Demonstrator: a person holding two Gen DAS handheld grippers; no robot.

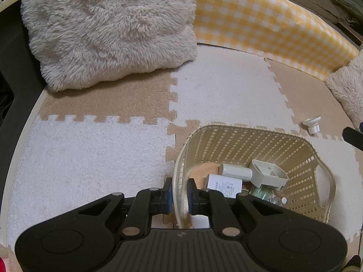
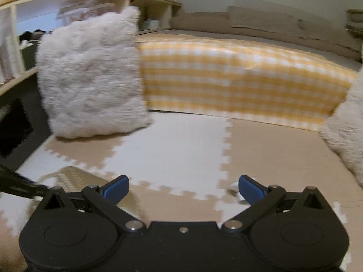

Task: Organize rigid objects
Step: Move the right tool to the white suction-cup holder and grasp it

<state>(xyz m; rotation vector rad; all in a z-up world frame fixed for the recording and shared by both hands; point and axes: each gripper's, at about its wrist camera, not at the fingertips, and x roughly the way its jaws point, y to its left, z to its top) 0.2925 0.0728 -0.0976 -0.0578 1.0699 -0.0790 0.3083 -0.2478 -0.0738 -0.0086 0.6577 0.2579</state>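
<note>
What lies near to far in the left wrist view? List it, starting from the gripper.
left gripper astride the basket's near rim → white charger block → basket far wall → white knob-like piece on the mat → fluffy cushion → yellow checked cover

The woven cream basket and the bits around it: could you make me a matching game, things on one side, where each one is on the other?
Things:
1. white rectangular charger block
2. small white round-topped knob
3. fluffy cream pillow
4. left gripper

Places:
A. on the foam mat, outside the basket
B. closed on the near rim of the woven cream basket
C. inside the basket
D. leaning at the back, beside the yellow checked cover

Pairs: 1-C, 2-A, 3-D, 4-B
</note>
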